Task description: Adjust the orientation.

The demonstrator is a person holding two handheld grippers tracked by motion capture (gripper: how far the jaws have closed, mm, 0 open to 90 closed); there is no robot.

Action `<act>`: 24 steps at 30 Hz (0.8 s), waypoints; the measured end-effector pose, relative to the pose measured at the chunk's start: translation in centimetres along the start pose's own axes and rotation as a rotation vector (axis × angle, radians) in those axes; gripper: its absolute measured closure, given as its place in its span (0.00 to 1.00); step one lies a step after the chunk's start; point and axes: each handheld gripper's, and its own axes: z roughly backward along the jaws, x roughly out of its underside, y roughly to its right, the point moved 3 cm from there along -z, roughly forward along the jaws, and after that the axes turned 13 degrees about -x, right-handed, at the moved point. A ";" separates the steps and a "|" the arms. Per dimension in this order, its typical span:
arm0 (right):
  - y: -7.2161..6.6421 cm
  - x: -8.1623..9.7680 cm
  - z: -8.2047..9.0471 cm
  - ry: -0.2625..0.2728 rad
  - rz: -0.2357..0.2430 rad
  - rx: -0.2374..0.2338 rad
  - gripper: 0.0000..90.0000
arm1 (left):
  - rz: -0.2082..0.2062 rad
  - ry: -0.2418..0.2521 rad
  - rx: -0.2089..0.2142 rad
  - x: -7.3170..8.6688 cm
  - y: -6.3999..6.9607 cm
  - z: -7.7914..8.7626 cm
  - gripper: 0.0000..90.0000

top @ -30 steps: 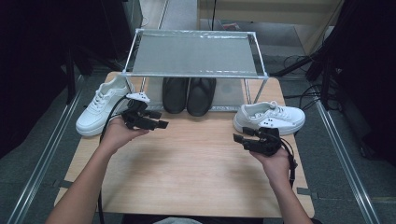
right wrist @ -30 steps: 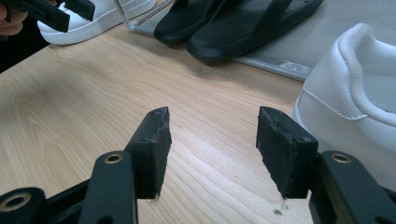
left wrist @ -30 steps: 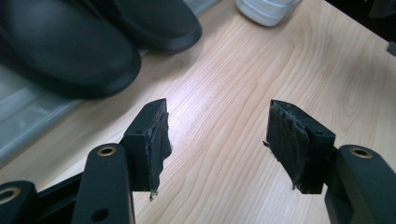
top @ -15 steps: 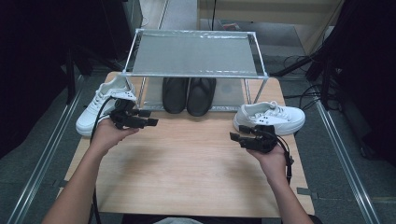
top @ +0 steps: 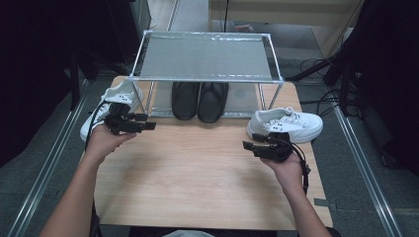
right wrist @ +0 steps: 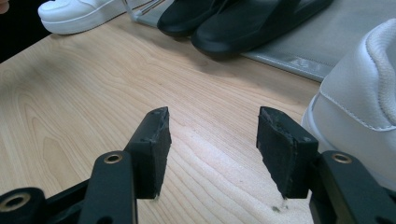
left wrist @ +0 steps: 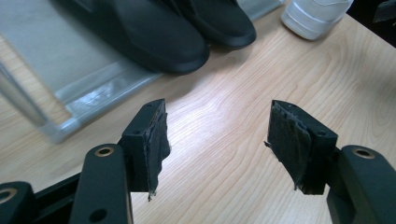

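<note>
Left hand-held gripper point(top: 148, 126), jaws spread and empty, has drawn back toward the left white sneaker point(top: 118, 96); right hand-held gripper point(top: 249, 147) likewise spread beside the right white sneaker point(top: 289, 123): grasps pending.

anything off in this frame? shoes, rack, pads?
The white sneakers are split: the left sneaker lies at the table's left edge, the right sneaker at the far right, while the black slippers sit paired under the rack. Both grippers' pads look frayed. Nothing spilled.
</note>
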 end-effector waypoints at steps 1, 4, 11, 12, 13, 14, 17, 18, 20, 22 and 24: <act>0.0 0.0 0.0 -0.001 -0.002 -0.001 0.51 | 0.004 0.004 -0.008 0.1 -0.3 0.1 0.43; -0.1 0.0 0.0 -0.002 -0.002 -0.001 0.51 | 0.023 0.001 -0.033 0.5 -1.2 0.5 0.43; -0.1 0.1 -0.1 -0.010 0.001 0.000 0.51 | 0.066 0.005 -0.080 1.2 -3.8 1.7 0.43; -0.2 0.1 0.0 -0.010 0.001 0.001 0.51 | 0.079 0.014 -0.085 1.3 -4.2 1.9 0.43; -0.2 0.2 0.0 -0.009 -0.001 0.002 0.51 | 0.090 0.014 -0.089 1.3 -4.6 2.1 0.43; -0.1 0.2 0.1 -0.009 0.002 0.003 0.51 | 0.096 0.014 -0.096 1.4 -4.9 2.2 0.43; -0.1 0.4 0.2 -0.010 -0.001 0.008 0.51 | 0.104 0.017 -0.118 1.5 -5.7 2.6 0.43; -0.1 0.4 0.2 -0.010 -0.004 0.010 0.51 | 0.111 0.014 -0.132 1.5 -5.9 2.7 0.43; -0.1 0.5 0.3 -0.009 -0.001 0.012 0.51 | 0.131 0.034 -0.152 1.4 -6.6 3.0 0.43; -0.2 0.6 0.4 -0.014 -0.006 0.017 0.51 | 0.148 0.039 -0.172 1.4 -7.1 3.1 0.43; -0.2 0.8 0.5 -0.013 -0.005 0.019 0.51 | 0.152 0.033 -0.207 1.3 -7.7 3.2 0.44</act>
